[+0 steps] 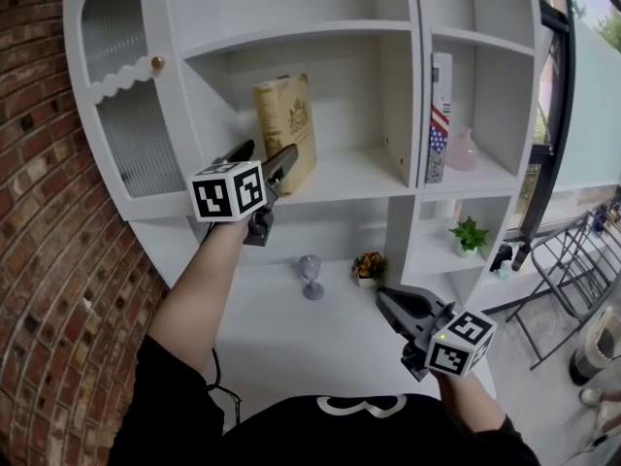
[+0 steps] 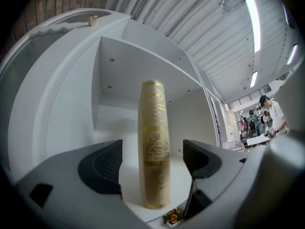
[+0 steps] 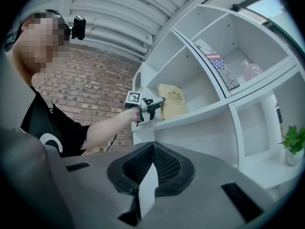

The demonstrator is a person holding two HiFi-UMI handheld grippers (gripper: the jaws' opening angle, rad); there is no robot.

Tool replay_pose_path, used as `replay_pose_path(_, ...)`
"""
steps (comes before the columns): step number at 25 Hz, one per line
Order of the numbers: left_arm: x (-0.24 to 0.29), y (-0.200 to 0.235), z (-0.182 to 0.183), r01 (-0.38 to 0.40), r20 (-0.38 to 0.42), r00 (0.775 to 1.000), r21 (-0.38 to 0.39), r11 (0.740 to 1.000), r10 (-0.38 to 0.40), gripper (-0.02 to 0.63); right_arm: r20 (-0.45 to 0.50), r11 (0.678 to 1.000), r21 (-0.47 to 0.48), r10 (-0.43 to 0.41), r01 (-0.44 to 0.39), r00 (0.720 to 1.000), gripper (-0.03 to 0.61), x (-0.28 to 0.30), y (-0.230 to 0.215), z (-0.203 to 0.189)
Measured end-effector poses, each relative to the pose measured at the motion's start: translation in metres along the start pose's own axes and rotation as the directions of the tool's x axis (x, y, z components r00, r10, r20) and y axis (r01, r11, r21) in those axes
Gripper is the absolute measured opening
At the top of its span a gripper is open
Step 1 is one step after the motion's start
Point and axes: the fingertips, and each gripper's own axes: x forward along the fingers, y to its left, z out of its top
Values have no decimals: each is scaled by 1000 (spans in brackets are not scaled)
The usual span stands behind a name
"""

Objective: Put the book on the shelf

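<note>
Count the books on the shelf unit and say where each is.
2. A tan book stands in the middle compartment; a flag-spined book stands against the left wall of the compartment to its right. More may be hidden beyond view.

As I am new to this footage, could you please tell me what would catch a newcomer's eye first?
A tan book with gold print stands upright on a white shelf. The left gripper is at the book with its jaws apart on either side, not touching it. The right gripper hangs low and shut above the counter.
</note>
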Motion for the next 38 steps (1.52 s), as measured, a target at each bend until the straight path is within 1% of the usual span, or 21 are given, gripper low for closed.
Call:
replay_pose_path(5, -36, -24, -15, 96, 9, 995, -68, 993, -95, 374, -23, 1000, -10, -1, 1, 1000, 11, -2, 9, -7)
replay_pose_path(8, -61, -43, -29, 154, 19, 988, -97, 983, -153, 323, -36, 1000, 2, 2, -2, 999, 11, -1, 16, -13)
replay_pose_path(9, -70, -51, -34, 177, 27, 984, -111, 978, -175, 285, -41, 1000, 16, 5, -5, 999, 11, -1, 19, -17)
replay_pose_path(10, -79, -59, -39, 203, 40, 979, -131, 970, -199, 237, -51, 1000, 27, 7, -6, 999, 11, -1, 21, -22)
replay_pose_path(11, -88, -67, -43, 230, 57, 973, -155, 961, -224, 206, -65, 999, 35, 6, -4, 998, 11, -2, 23, -29)
replay_pose_path(14, -109, -94, -59, 303, 81, 953, -196, 933, -293, 162, -106, 998, 56, 0, 6, 994, 11, -1, 23, -47)
replay_pose_path(18, -139, -129, -92, 374, 53, 927, -218, 901, -372, 110, -110, 996, 94, -2, 12, 994, 11, -1, 24, -55)
replay_pose_path(21, -160, -157, -115, 432, 21, 897, -261, 864, -442, 48, -97, 994, 113, 7, 4, 995, 11, -2, 26, -51)
replay_pose_path(23, -173, -172, -133, 452, -6, 879, -303, 839, -476, 38, -87, 994, 112, 12, -2, 996, 10, -2, 27, -46)
replay_pose_path(26, -194, -185, -156, 461, -34, 863, -351, 815, -504, 5, -67, 994, 108, 23, -16, 997, 11, 0, 34, -41)
replay_pose_path(28, -206, -190, -167, 457, -36, 862, -377, 806, -506, 3, -55, 992, 121, 43, -36, 998, 9, 1, 42, -41)
replay_pose_path(30, -216, -191, -174, 441, -27, 871, -399, 804, -491, 5, -44, 989, 140, 58, -52, 997, 9, 0, 48, -42)
replay_pose_path(33, -228, -189, -183, 415, -17, 884, -433, 800, -467, 3, -41, 984, 172, 60, -52, 997, 9, -4, 51, -48)
replay_pose_path(36, -232, -187, -194, 394, -14, 892, -461, 795, -451, 3, -37, 983, 175, 67, -59, 997, 9, -7, 54, -53)
replay_pose_path(38, -234, -187, -203, 385, -29, 894, -465, 797, -448, 5, -33, 981, 184, 74, -67, 997, 9, -9, 55, -58)
